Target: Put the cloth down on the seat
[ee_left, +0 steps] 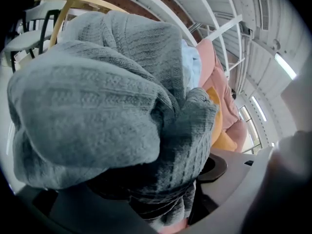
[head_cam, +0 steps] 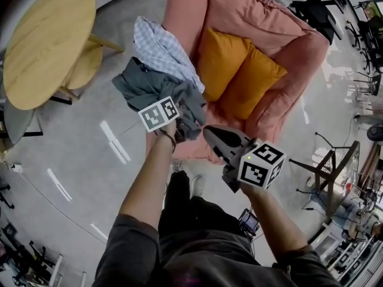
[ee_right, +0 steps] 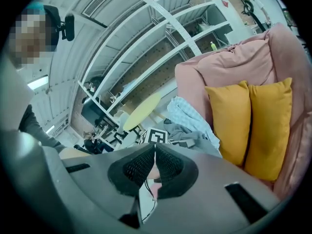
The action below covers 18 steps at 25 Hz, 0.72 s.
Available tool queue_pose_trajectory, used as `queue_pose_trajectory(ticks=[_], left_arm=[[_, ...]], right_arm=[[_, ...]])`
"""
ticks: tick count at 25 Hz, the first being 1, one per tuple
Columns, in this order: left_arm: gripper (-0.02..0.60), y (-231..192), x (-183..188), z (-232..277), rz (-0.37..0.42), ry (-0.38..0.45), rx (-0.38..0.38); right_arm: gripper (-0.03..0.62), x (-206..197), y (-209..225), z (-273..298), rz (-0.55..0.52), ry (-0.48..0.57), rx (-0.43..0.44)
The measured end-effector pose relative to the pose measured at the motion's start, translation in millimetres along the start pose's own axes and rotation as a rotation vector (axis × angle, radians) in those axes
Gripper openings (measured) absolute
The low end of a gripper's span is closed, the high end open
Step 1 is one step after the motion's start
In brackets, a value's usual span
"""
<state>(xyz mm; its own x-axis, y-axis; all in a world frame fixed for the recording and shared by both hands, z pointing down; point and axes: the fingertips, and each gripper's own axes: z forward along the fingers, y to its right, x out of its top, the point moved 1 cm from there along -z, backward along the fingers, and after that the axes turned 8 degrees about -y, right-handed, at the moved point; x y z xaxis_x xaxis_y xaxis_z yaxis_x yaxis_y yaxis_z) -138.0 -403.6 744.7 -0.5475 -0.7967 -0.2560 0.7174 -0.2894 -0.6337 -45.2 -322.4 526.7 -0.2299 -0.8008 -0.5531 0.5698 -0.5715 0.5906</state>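
Pink armchair (head_cam: 251, 17) stands on grey floor (head_cam: 78, 154). Two orange cushions (head_cam: 224, 70) sit side by side in it, leaning against the backrest. Checked cloth (head_cam: 158, 46) is draped over one armrest.

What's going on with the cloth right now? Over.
Left gripper shut on grey cloth. Right gripper shut, empty. Cloth bunched over armchair's arm, not down yet. Two orange cushions in the armchair.

Grey knit cloth (head_cam: 143, 87), bunched in a crumpled wad, held aloft against one arm of the pink upholstered armchair (head_cam: 281, 26), not yet down on its seat.
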Motion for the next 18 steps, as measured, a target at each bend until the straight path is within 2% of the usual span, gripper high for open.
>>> queue_pose_trajectory(ticks=[10, 18], left_arm=[[0.376, 4.8, -11.7, -34.6, -0.036, 0.026, 0.003], [0.408, 11.0, -22.2, -60.7, -0.017, 0.055, -0.001]], right_arm=[[0.017, -7.8, -9.5, 16.7, -0.029, -0.002, 0.027], [0.017, -12.5, -20.7, 0.3, -0.043, 0.014, 0.023]])
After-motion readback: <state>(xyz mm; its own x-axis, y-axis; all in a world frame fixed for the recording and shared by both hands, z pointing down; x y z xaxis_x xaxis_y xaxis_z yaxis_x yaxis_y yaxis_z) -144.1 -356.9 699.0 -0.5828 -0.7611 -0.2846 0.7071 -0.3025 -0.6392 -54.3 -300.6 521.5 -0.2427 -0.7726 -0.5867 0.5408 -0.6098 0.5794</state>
